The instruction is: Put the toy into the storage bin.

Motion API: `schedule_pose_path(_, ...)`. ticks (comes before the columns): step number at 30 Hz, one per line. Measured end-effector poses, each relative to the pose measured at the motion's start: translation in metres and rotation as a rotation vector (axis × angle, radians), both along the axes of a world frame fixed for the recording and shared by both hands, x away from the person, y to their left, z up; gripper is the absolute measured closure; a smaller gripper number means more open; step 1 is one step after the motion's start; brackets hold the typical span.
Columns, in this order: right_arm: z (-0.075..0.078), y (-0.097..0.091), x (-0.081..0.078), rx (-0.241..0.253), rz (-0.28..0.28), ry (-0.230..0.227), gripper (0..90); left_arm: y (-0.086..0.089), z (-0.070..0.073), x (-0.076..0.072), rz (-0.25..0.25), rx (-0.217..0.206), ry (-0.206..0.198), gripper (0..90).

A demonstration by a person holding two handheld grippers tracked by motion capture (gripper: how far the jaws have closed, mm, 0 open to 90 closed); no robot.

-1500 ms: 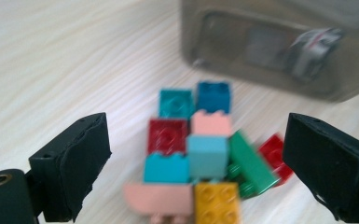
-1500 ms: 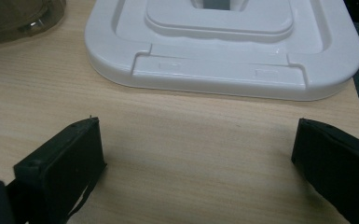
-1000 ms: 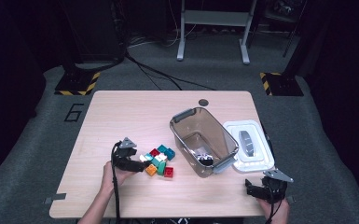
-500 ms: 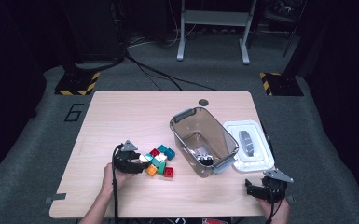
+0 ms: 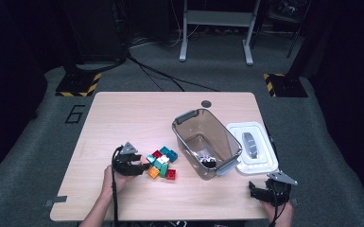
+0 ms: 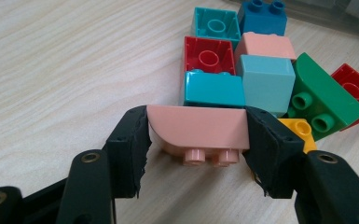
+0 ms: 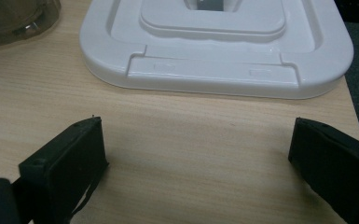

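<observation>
Left gripper (image 6: 196, 140) has just been closing on a pink curved brick (image 6: 198, 128), and both pads now sit against the brick's two ends, so it reads as gripped. The brick lies stud-side toward the camera, at the near edge of the brick pile (image 5: 161, 162) on the table (image 5: 123, 118), touching a teal brick (image 6: 213, 88) right behind it.

Risks:
- The left pad catches only the rounded end of the brick. The curve could let it pivot or squirt out on lifting.
- The teal brick and the orange brick (image 6: 300, 130) crowd the right pad. A lift may drag or nudge them and scatter the pile.
- The grip sits high on the brick, so it may tilt between the pads.

The clear bin (image 5: 207, 142), with small items already inside, stands just right of the pile, and a sloppy carry could clip its rim.

The white lid (image 7: 214, 42) lies flat beyond the bin. Right gripper (image 7: 205, 158) hovers in front of it, jaws wide apart, nothing between them.
</observation>
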State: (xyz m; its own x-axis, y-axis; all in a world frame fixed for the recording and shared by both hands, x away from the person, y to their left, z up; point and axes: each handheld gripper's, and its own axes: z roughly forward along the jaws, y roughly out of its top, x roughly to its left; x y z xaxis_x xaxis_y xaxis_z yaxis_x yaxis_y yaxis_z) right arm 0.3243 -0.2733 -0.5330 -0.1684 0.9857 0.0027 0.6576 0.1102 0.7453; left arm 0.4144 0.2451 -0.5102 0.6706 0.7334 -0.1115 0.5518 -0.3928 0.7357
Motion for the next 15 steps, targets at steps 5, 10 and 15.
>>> schedule_pose_path(5,0.0,0.0,0.0001,0.0,0.0,0.0,3.1,0.0046,-0.0002,-0.001,-0.002,0.001,-0.003,43.1)
schedule_pose_path(10,0.0,0.0,0.0,0.0,-0.001,0.0,3.1,0.0048,-0.0026,-0.0005,-0.012,0.008,-0.001,42.8)
schedule_pose_path(15,0.0,0.0,0.0,0.0,0.0,-0.001,3.2,0.0021,-0.0044,0.0009,-0.014,0.022,0.0,42.1)
